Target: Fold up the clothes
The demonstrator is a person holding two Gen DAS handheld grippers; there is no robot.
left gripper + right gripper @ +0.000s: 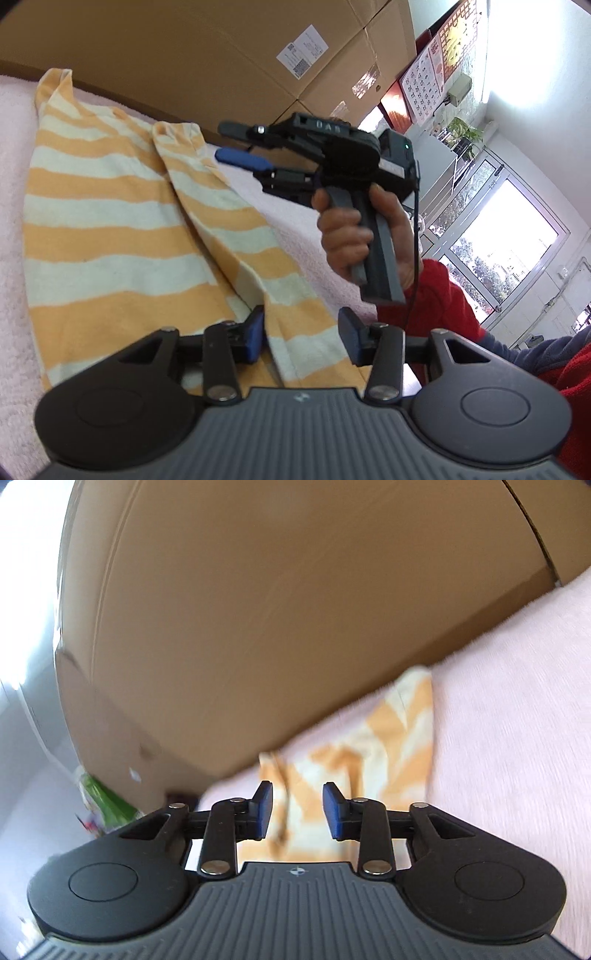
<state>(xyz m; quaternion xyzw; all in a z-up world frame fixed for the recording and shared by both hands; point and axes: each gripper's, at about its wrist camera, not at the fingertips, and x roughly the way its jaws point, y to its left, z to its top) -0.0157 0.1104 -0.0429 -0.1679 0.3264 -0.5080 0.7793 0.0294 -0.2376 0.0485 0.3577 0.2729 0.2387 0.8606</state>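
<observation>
Cardboard box (221, 55) label (303, 50) unreadable — both grippers' fingers (258, 334) spread, nothing pinched.

Pale pink fluffy cover (295, 236), one striped garment on it.

You've got an orange-and-cream striped garment (110, 236) lying flat on the pink cover, reaching almost to its far edge, where big cardboard boxes (207, 55) stand right against it. A narrower striped part (236, 236) lies folded along the garment's right side, bare cover past it. Right wrist view is blurred: same stripes (369, 746) rumpled near the far edge, bare pink cover (517, 720) right of them.
</observation>
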